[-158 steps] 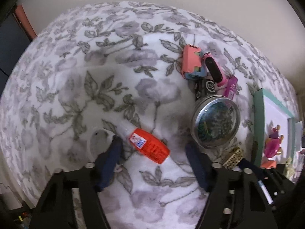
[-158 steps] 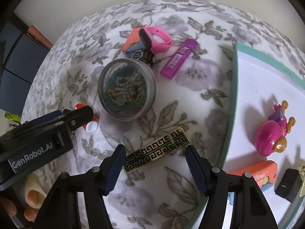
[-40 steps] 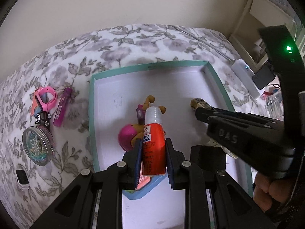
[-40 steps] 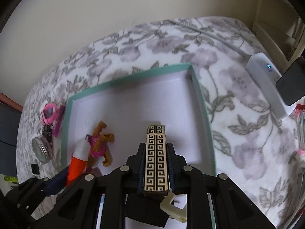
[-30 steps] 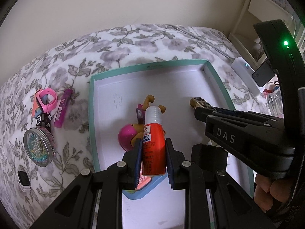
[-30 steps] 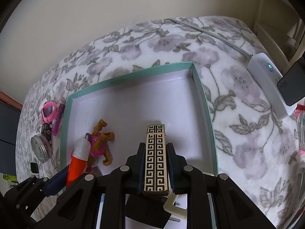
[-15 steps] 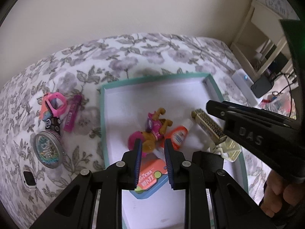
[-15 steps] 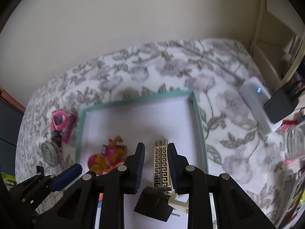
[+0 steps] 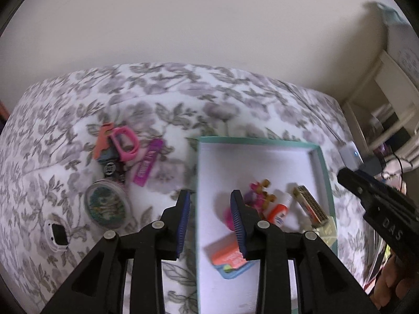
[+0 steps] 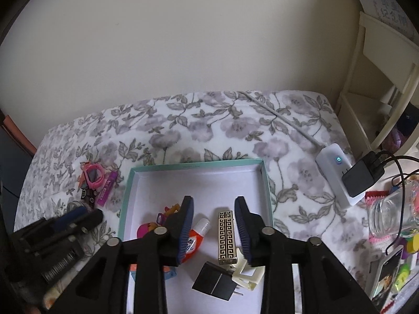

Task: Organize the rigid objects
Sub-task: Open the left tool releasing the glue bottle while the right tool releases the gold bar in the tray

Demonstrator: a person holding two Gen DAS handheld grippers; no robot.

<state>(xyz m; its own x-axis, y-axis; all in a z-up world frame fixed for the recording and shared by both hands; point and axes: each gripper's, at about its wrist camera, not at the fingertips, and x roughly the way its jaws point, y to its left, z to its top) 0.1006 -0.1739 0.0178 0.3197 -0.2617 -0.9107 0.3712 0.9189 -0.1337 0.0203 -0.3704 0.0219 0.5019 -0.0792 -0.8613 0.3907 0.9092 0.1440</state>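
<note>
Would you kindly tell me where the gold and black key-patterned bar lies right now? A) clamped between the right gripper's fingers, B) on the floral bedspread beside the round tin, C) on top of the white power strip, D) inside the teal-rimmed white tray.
D: the gold and black key-patterned bar lies flat on the floor of the teal-rimmed white tray, with the right gripper open above it, touching nothing.

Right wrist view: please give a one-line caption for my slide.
Open right hand-held gripper above the teal tray, with the gold patterned lighter lying inside.
</note>
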